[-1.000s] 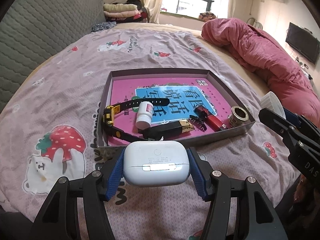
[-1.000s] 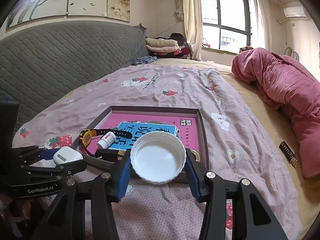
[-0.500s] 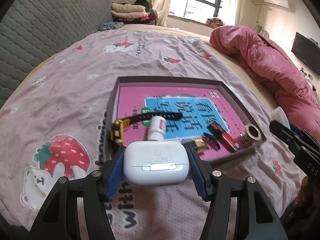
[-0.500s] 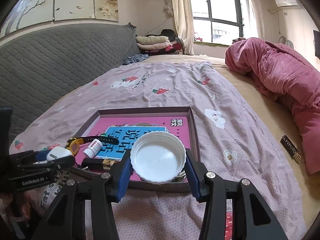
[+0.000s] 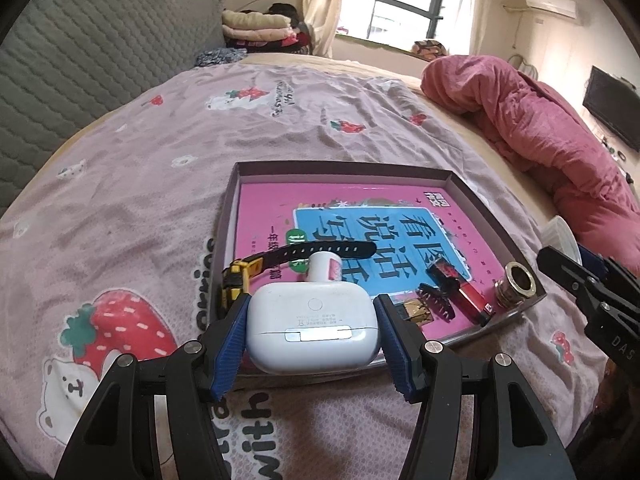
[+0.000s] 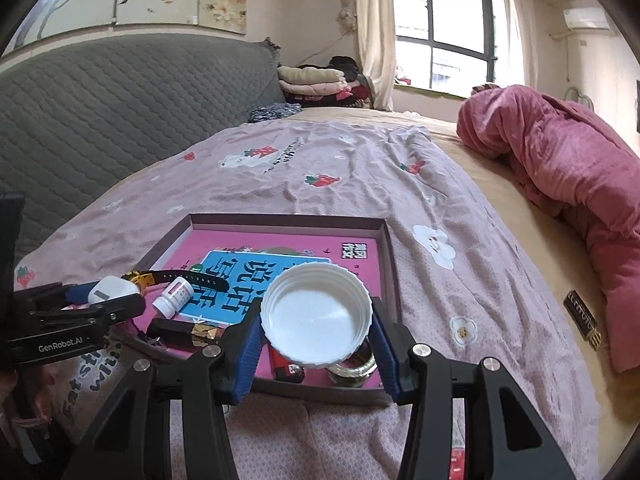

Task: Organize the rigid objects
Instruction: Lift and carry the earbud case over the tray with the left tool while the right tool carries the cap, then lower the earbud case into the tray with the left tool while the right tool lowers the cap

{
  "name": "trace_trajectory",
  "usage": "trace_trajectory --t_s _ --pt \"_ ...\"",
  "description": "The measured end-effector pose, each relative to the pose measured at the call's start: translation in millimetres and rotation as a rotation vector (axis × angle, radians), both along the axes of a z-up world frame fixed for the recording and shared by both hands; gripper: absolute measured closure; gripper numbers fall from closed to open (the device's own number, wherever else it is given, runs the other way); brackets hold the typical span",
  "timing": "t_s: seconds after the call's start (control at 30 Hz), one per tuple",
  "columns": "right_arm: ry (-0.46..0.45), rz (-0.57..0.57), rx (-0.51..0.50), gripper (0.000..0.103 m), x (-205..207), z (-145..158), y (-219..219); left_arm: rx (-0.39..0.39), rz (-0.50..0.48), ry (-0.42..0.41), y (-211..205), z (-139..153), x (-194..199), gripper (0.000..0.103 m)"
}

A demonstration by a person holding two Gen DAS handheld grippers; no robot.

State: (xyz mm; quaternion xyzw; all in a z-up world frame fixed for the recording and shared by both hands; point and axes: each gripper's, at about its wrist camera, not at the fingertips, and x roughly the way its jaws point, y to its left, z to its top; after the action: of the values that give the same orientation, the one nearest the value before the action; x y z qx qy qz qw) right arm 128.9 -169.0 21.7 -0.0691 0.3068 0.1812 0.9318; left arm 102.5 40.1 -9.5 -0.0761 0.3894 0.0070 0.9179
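My left gripper (image 5: 314,334) is shut on a white earbud case (image 5: 313,326), held over the near rim of a shallow grey box (image 5: 344,168). My right gripper (image 6: 316,334) is shut on a white plastic lid (image 6: 316,314), hollow side up, above the box's near right corner. A pink and blue book (image 5: 360,224) lines the box. On it lie a black and yellow watch (image 5: 256,266), a small white bottle (image 5: 325,266), a red lipstick (image 5: 460,286), a black and gold tube (image 6: 184,328) and a metal ring (image 5: 516,278).
The box sits on a pink strawberry-print blanket (image 5: 160,168) on a bed. A rolled pink quilt (image 6: 560,168) lies along the right side. A grey padded headboard (image 6: 100,100) runs along the left. A small dark item (image 6: 580,318) rests on the sheet to the right.
Both grippers have moved forward toward the box, each still holding its object. The case now hangs over the near rim and the lid over the near right corner.
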Motion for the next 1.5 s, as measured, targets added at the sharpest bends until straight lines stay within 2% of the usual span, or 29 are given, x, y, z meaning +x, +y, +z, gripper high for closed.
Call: trace_trajectory --t_s 0.47,1.0,1.5 --pt "0.044 0.044 0.008 0.053 9 -12 11 0.005 -0.037 -0.026 -12 -3 12 0.040" --pt "0.099 0.103 -0.045 0.053 11 -32 31 -0.009 -0.071 -0.030 -21 -8 26 0.040" --pt "0.151 0.102 -0.052 0.053 19 -43 37 -0.012 -0.078 -0.018 -24 -17 38 0.040"
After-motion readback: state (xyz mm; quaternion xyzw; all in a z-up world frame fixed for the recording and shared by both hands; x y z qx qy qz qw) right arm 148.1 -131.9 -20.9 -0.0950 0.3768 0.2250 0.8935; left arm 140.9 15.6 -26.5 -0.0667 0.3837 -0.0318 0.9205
